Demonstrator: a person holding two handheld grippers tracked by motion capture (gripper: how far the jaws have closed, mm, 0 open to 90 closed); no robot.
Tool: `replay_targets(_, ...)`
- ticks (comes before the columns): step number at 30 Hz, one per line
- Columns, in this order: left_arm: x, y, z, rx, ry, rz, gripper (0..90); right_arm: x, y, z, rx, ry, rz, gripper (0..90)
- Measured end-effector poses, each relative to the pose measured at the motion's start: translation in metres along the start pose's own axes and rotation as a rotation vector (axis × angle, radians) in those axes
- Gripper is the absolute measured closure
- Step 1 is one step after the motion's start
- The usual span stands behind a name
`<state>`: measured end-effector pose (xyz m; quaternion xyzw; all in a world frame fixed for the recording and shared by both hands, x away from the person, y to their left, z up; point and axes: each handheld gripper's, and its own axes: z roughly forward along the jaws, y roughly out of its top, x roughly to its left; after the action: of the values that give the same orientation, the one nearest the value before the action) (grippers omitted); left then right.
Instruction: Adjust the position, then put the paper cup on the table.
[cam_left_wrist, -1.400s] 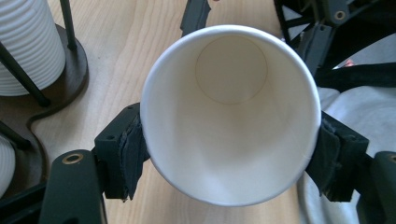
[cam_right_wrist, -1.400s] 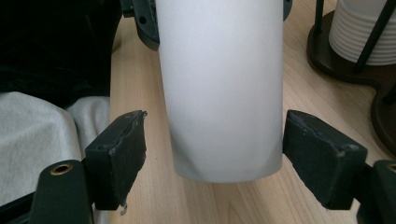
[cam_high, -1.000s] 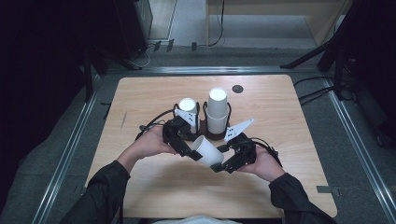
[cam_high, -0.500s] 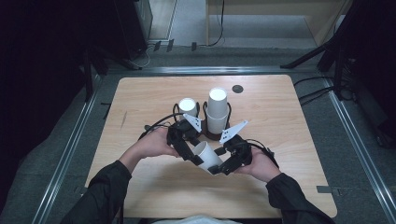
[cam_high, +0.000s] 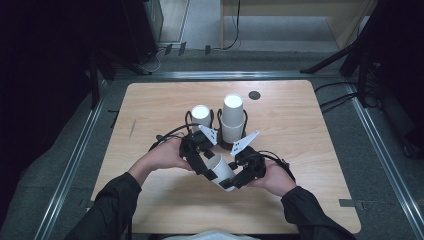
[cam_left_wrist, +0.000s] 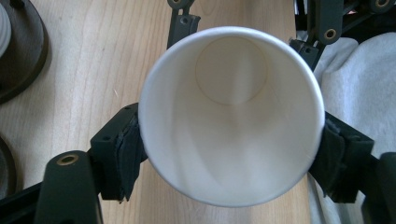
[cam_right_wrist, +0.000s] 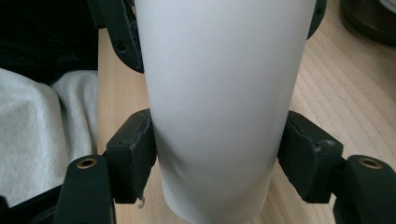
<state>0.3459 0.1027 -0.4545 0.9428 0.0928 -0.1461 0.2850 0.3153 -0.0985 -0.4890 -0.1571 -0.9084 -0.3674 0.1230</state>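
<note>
While the left gripper (cam_high: 200, 157) holds a white paper cup (cam_high: 221, 171) by its open rim, the right gripper (cam_high: 245, 175) has just been closing its jaws on the same cup nearer its base, and both pairs of pads now press its wall. The cup lies tilted above the desk (cam_high: 310, 150), near the middle of the front edge. Behind it, toward the desk's centre, a single cup (cam_high: 201, 116) and a taller stack of cups (cam_high: 233, 117) stand upside down on dark round stands.
</note>
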Motion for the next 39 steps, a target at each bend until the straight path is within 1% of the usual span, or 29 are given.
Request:
replay_targets(2,0.001,-0.002,-0.001,-0.032,-0.005,-0.011,18.8,0.0,0.001,-0.001,-0.009,0.0,0.006,32.2)
replay_targets(3,0.002,-0.002,-0.002,-0.049,-0.003,-0.019,17.1,0.0,0.001,-0.002,-0.016,-0.001,0.013,32.2)
replay_targets(4,0.003,-0.003,-0.002,-0.067,-0.004,-0.029,13.7,0.0,0.002,-0.003,-0.023,0.001,0.013,32.1)
replay_targets(5,0.004,-0.004,-0.003,-0.079,-0.005,-0.036,12.3,0.001,0.002,-0.004,-0.032,0.0,0.011,32.1)
replay_targets(7,0.006,-0.007,-0.004,-0.103,-0.01,-0.051,11.3,0.0,0.002,-0.006,-0.041,-0.002,0.017,32.1)
replay_targets(8,0.006,-0.008,-0.005,-0.108,0.0,-0.054,10.0,0.0,0.002,-0.007,-0.047,0.002,0.017,32.1)
replay_targets(10,0.006,-0.01,-0.006,-0.122,-0.001,-0.06,9.6,-0.001,0.002,-0.008,-0.054,-0.01,0.022,32.0)
replay_targets(12,0.007,-0.011,-0.008,-0.136,0.007,-0.068,9.4,-0.002,0.002,-0.01,-0.058,-0.012,0.024,31.9)
replay_targets(15,0.005,-0.012,-0.011,-0.157,0.027,-0.074,4.9,-0.004,0.003,-0.015,-0.091,-0.001,0.033,31.9)
replay_targets(16,0.004,-0.012,-0.012,-0.167,0.025,-0.079,3.0,-0.005,0.003,-0.017,-0.097,-0.002,0.036,31.9)
replay_targets(17,0.004,-0.012,-0.013,-0.186,0.023,-0.082,3.0,-0.006,0.002,-0.019,-0.103,-0.006,0.038,31.9)
replay_targets(18,0.003,-0.013,-0.013,-0.201,0.016,-0.094,3.1,-0.007,0.002,-0.021,-0.107,-0.007,0.042,31.8)
replay_targets(22,0.0,-0.016,-0.014,-0.228,0.011,-0.114,3.2,-0.008,0.001,-0.027,-0.137,-0.007,0.041,31.8)
replay_targets(24,-0.002,-0.019,-0.014,-0.248,0.013,-0.121,6.0,-0.008,0.002,-0.028,-0.144,-0.006,0.037,31.8)
replay_targets(25,-0.003,-0.02,-0.015,-0.253,0.008,-0.133,6.3,-0.008,0.002,-0.029,-0.144,-0.005,0.037,31.8)
replay_targets(27,-0.004,-0.022,-0.016,-0.268,0.025,-0.142,6.2,-0.008,0.003,-0.03,-0.152,-0.004,0.033,31.7)
replay_targets(28,-0.005,-0.023,-0.017,-0.277,0.025,-0.151,6.2,-0.008,0.003,-0.031,-0.152,-0.005,0.034,31.7)
replay_targets(29,-0.005,-0.025,-0.019,-0.291,0.033,-0.154,6.2,-0.008,0.003,-0.031,-0.158,-0.001,0.037,31.7)
replay_targets(31,-0.004,-0.027,-0.02,-0.322,0.026,-0.181,6.2,-0.009,0.003,-0.032,-0.161,-0.004,0.037,31.7)
replay_targets(34,-0.002,-0.03,-0.021,-0.344,0.024,-0.192,6.3,-0.01,0.002,-0.034,-0.167,-0.005,0.045,31.6)
replay_targets(37,-0.003,-0.03,-0.019,-0.346,0.021,-0.196,6.3,-0.01,0.002,-0.034,-0.17,0.003,0.043,31.5)
replay_targets(39,-0.004,-0.03,-0.017,-0.35,0.019,-0.202,6.3,-0.012,0.002,-0.034,-0.174,0.001,0.045,31.5)
